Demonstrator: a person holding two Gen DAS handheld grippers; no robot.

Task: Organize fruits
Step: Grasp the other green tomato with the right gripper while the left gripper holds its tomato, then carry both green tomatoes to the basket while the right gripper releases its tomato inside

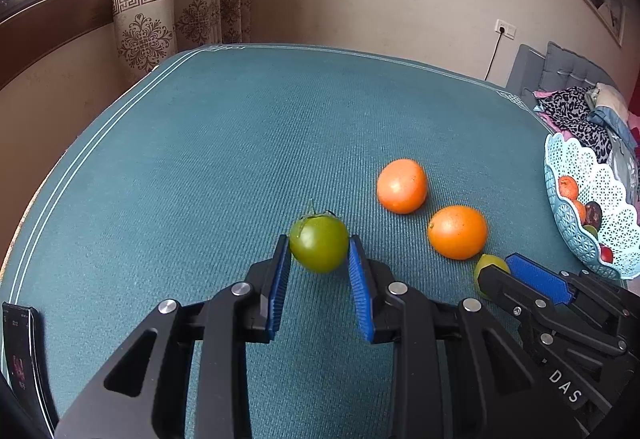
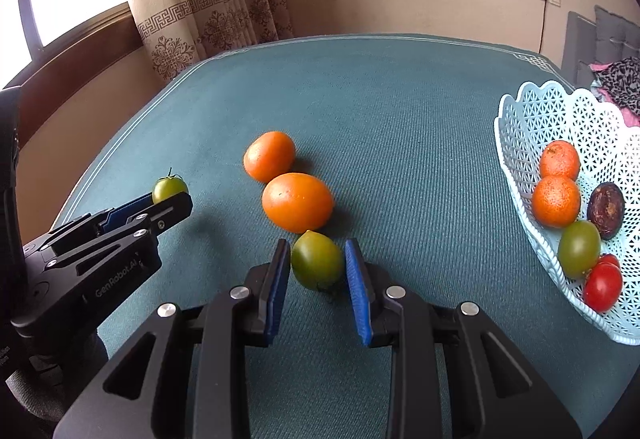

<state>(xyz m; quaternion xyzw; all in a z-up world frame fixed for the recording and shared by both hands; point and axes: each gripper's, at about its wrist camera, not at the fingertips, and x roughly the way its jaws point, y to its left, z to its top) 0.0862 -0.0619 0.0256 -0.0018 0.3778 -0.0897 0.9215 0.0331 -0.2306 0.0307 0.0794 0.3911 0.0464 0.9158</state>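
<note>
Here the teal-covered table [image 1: 200,143] carries everything, its white-striped far edge running below the curtain [image 1: 160,11]. Near its right edge sits the pale blue lattice basket [image 2: 532,119], holding two mandarins [image 2: 558,181], a dark purple fruit [image 2: 606,210], a green tomato and a red one [image 2: 603,286].

Toward the middle of the table two oranges lie touching: the nearer orange [image 2: 297,202] has its long axis running left to right, and the farther orange [image 2: 269,156] sits just behind it.

The left gripper [image 1: 319,251] is clamped on a green tomato with stem [image 1: 319,243], blue pads pressing both its sides, the stem pointing up and toward the far edge.

The right gripper [image 2: 318,259] is closed on a yellow-green tomato [image 2: 316,259] just in front of the nearer orange, almost touching it; its stem end points down toward the near edge, the long axis tilted.
</note>
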